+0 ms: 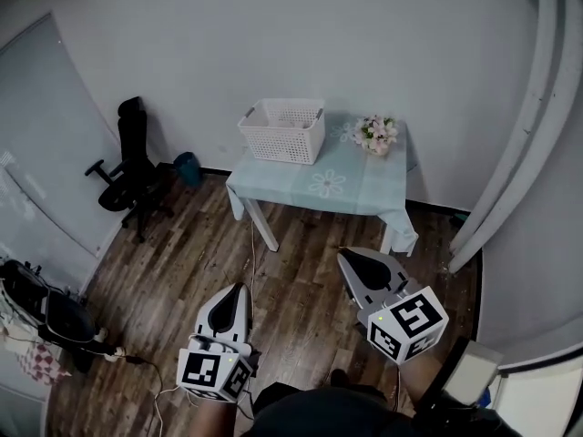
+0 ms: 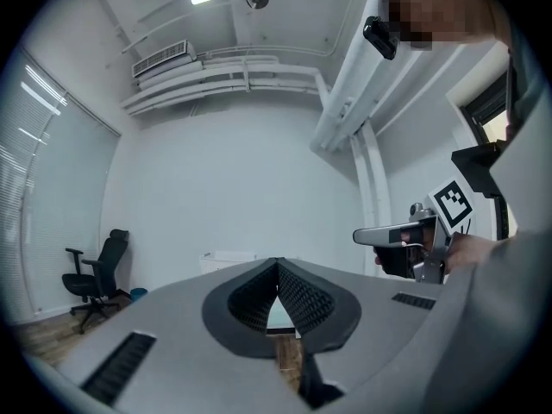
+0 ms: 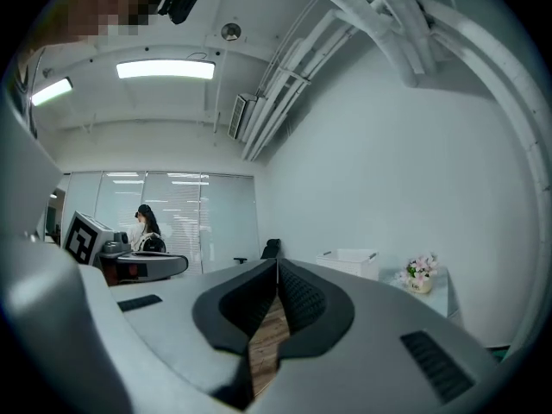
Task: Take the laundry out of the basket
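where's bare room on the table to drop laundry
The front half of the table is bare, from the basket and the flower pot forward to the near edge. A narrower free strip lies between those two. Crowded: the back edge, basket at its left, pot at its right.

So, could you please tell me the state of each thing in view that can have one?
Left gripper: shut, empty.
Right gripper: shut, empty.
White perforated plastic basket: upright on the cloth-covered table, contents unclear.
Small pot of pink flowers: upright on the table.
Black office chair: upright, unoccupied.
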Demonstrator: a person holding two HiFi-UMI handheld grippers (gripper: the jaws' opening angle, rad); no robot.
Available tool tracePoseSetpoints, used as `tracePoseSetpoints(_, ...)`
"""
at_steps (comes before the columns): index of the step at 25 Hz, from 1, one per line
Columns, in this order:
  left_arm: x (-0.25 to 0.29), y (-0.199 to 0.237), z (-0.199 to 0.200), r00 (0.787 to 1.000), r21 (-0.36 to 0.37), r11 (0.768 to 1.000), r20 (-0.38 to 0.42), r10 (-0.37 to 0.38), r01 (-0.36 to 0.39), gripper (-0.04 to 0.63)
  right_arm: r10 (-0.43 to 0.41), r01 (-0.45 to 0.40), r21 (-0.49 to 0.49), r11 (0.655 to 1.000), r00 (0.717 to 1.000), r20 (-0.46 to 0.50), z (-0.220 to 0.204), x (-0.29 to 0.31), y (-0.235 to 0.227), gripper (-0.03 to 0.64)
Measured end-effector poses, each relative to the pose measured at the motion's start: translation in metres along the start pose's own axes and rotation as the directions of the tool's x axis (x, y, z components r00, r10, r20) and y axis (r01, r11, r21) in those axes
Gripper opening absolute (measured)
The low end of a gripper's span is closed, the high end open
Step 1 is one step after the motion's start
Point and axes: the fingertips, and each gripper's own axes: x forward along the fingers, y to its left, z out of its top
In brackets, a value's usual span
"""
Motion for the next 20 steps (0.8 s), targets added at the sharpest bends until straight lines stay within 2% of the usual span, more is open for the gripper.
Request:
tracePoseSetpoints(6,0.038,0.016,-0.008,0.999,0.008,1.0,-0.032,0.015,-0.015,0.008,0.032,-0.032,0.043,0.999,0.999,-0.01,-0.015,0.036,-0.025,0.017)
tracePoseSetpoints(10,0.06,0.033,-0.011,0.999,0.011,1.0,-0.035,-0.007,0.007,0.008,0.039,-0.039,0.049,0.998,0.999,-0.015,-0.019,0.064,-0.032,0.017)
tracePoseSetpoints(16,0.116,0.084,-0.011,0.999,-0.006,0.999,-0.015,-0.05,0.05,0.008,-0.019,0.019,0.046,0.999,1.0,-0.015,-0.015,0.129,-0.06,0.017)
tracePoseSetpoints(20,0.151,0.129,-0.001,0.996,-0.044,0.995,0.02,-0.084,0.085,0.008,-0.03,0.031,0.034,0.999,0.999,-0.027,-0.013,0.184,-0.065,0.017)
